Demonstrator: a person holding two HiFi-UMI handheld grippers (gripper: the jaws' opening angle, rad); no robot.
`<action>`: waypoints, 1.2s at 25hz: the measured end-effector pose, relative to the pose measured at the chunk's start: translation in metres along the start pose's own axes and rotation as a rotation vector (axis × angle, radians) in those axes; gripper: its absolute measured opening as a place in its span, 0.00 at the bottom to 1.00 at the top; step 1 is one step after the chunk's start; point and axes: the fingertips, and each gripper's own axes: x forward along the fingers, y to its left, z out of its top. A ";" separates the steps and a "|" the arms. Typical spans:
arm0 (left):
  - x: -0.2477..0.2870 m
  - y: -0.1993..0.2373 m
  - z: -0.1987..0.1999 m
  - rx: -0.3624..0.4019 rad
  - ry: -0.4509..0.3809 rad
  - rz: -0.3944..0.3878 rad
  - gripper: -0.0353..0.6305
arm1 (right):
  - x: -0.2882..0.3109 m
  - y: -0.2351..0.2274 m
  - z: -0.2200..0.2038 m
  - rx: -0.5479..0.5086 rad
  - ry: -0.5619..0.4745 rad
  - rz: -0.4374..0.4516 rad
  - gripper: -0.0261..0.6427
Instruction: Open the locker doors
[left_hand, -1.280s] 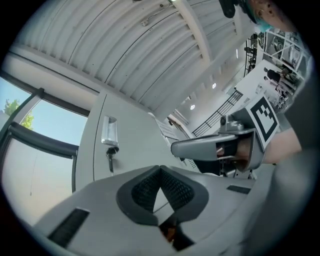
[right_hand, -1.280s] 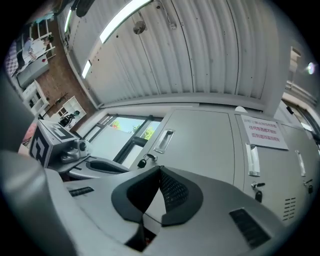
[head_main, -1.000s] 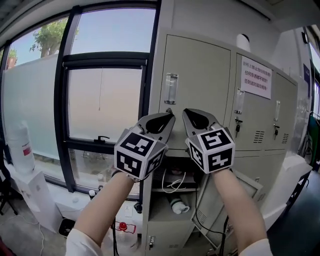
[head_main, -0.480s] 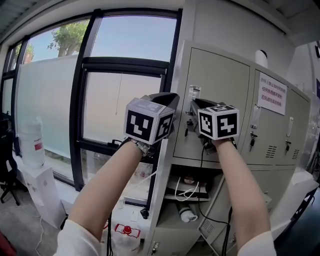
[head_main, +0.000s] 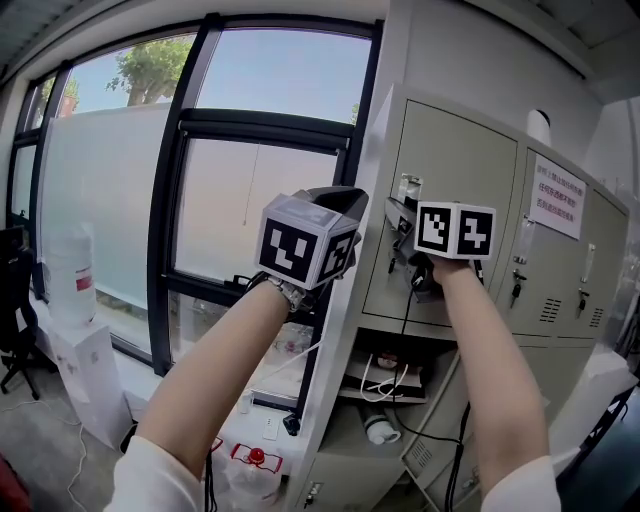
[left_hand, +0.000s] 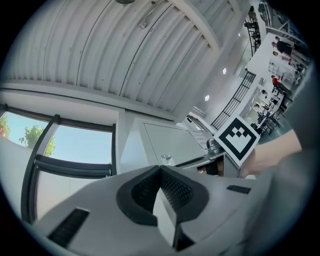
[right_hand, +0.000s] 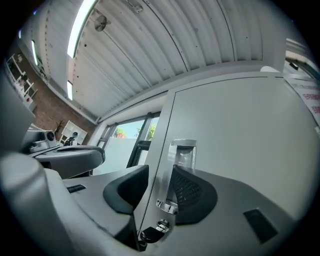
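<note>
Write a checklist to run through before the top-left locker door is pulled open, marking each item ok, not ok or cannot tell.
1. Placement: ok. The right gripper has the left edge of the top-left door and its clear handle between its jaws.
2. Grip: not ok. Those jaws have just been opening, and the pads press on nothing.
3. Lock released: cannot tell. A key sits in it.
4. Door open: not ok. It looks closed.
5. Other hand free: ok. The left gripper is shut, empty and off to the side.
</note>
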 end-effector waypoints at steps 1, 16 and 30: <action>-0.001 0.000 -0.002 -0.007 0.003 -0.003 0.08 | 0.000 0.000 0.000 0.012 -0.006 -0.006 0.23; 0.013 -0.028 -0.020 -0.040 0.042 -0.053 0.08 | -0.046 0.020 0.017 0.001 -0.036 0.043 0.22; 0.021 -0.080 0.007 -0.127 -0.036 -0.134 0.07 | -0.118 0.030 0.043 -0.083 -0.026 0.086 0.21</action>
